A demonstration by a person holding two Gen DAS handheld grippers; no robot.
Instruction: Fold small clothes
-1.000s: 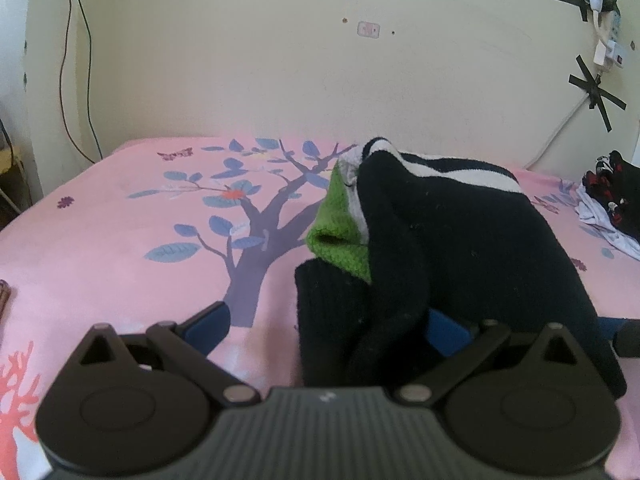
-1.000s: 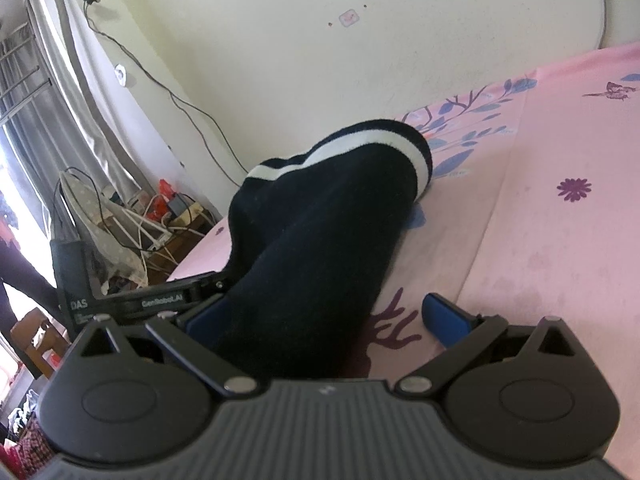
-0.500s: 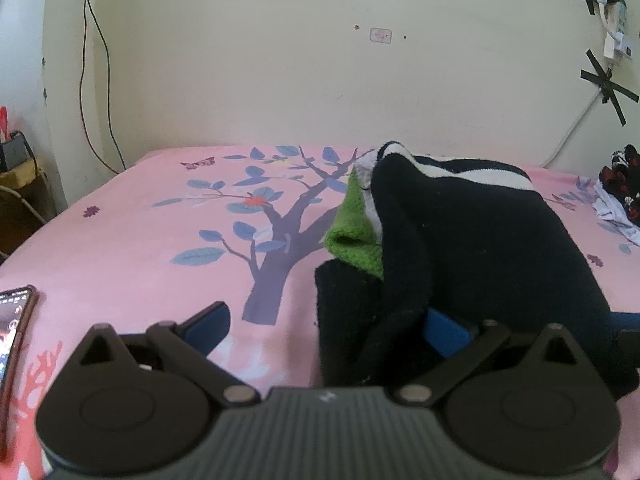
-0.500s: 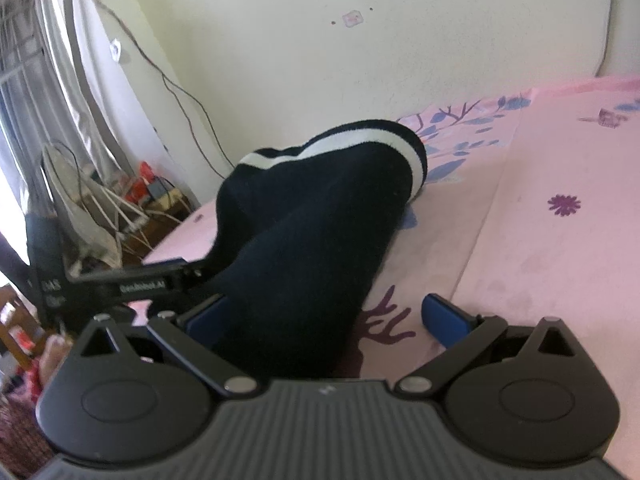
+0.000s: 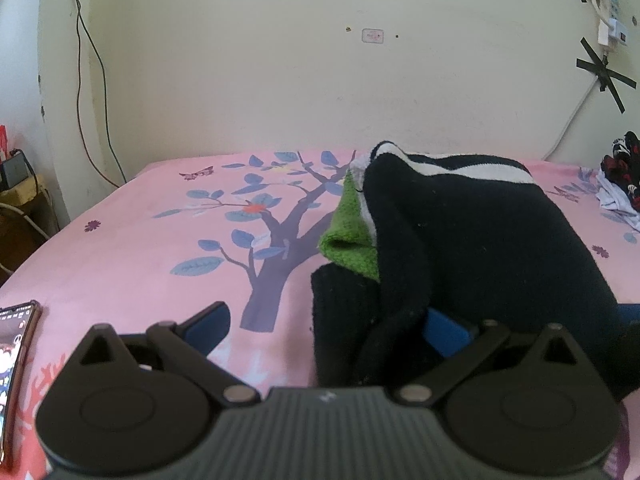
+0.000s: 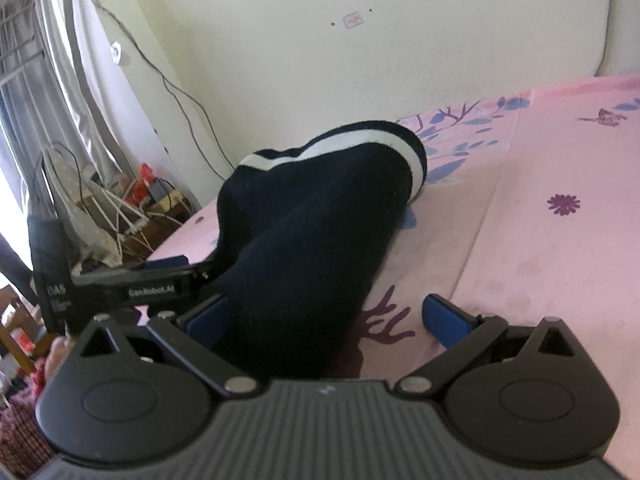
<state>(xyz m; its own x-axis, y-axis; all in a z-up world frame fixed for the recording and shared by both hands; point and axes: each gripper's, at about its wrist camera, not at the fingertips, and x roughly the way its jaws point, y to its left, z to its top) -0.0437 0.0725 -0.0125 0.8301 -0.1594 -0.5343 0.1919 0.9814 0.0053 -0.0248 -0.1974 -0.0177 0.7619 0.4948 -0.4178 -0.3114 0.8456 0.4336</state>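
A small black knit garment [image 5: 472, 248] with white stripes and a green part [image 5: 350, 236] lies bunched on the pink bedsheet [image 5: 140, 264]. My left gripper [image 5: 328, 320] is open; the garment's near edge drapes over its right finger [image 5: 444, 326], the left finger lies bare on the sheet. In the right wrist view the same garment [image 6: 320, 216] lies over the left finger of my open right gripper [image 6: 328, 316]; its right finger [image 6: 444, 314] is bare. The left gripper's body [image 6: 132, 284] shows at the garment's far side.
A phone [image 5: 16, 364] lies on the bed at the near left. A pile of other clothes [image 5: 620, 184] sits at the far right. The wall stands behind the bed. A fan, cables and clutter [image 6: 100, 200] stand beside the bed's edge.
Both cameras have shifted slightly. The phone has come into the left wrist view. The garment stays draped over the open fingers in much the same shape.
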